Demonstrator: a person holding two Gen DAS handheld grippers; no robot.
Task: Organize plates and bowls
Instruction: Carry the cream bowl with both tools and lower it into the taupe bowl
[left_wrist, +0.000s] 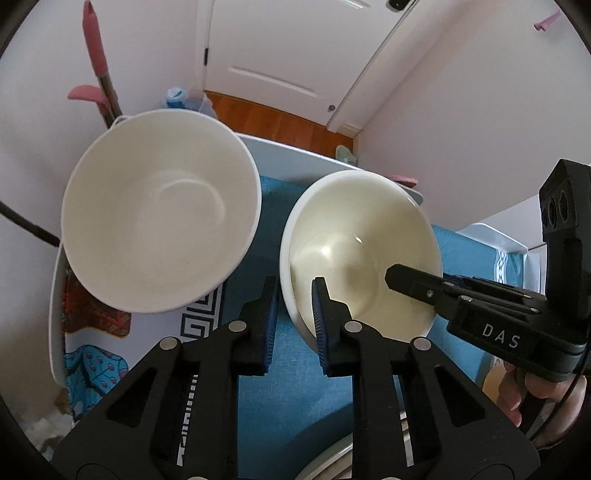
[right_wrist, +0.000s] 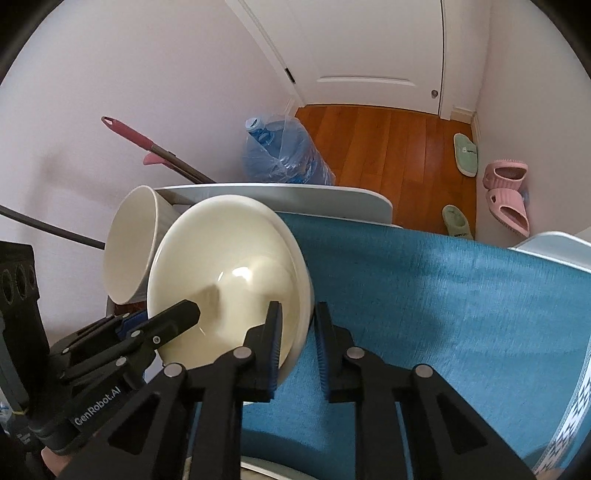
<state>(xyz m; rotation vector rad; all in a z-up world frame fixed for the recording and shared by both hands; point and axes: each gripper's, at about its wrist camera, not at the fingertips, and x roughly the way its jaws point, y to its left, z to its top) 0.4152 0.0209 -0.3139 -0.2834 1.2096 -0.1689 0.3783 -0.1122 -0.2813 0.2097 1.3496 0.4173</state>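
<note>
A cream bowl (left_wrist: 362, 254) (right_wrist: 229, 273) is tilted above the blue tablecloth (left_wrist: 291, 387) (right_wrist: 424, 302). My left gripper (left_wrist: 293, 314) straddles its near rim, one finger inside and one outside, touching it. My right gripper (right_wrist: 298, 339) (left_wrist: 417, 288) straddles the opposite rim the same way. A taller white bowl (left_wrist: 159, 210) (right_wrist: 129, 243) stands to the left of the cream bowl, apart from both grippers. A plate rim (left_wrist: 321, 461) shows at the bottom edge.
The white table edge (left_wrist: 295, 155) (right_wrist: 295, 195) runs behind the bowls. A patterned cloth (left_wrist: 92, 362) lies at the left. A mop handle (right_wrist: 155, 147), a blue water jug (right_wrist: 284, 151) and slippers (right_wrist: 506, 192) are on the wood floor beyond.
</note>
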